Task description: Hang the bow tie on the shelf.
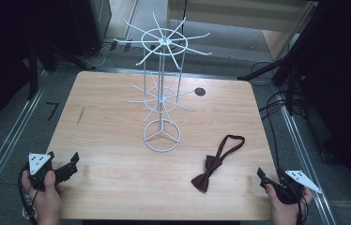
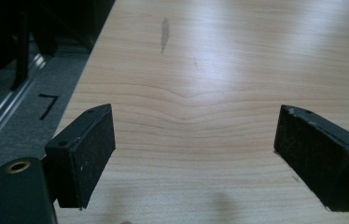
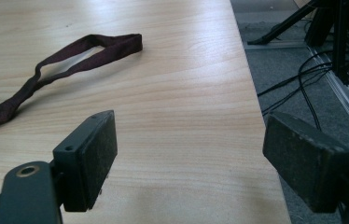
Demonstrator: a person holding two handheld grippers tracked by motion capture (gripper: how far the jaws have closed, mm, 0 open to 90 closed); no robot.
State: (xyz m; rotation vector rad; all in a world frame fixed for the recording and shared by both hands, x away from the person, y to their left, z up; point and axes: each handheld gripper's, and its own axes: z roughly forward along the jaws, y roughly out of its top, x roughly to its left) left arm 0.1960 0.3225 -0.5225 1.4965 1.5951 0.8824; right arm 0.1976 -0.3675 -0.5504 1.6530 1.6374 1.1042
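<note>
A dark red bow tie lies on the wooden table, right of centre near the front, and its neck strap loops away toward the back. A white wire hook stand rises at the table's middle. My left gripper rests at the front left corner, open, with bare wood between its jaws. My right gripper sits at the front right edge, open and holding nothing. In the right gripper view the strap lies well ahead to the left.
A dark round hole marks the table's back right. Black cables and tripod legs stand on the grey floor to the right. A "7" mark is on the floor to the left.
</note>
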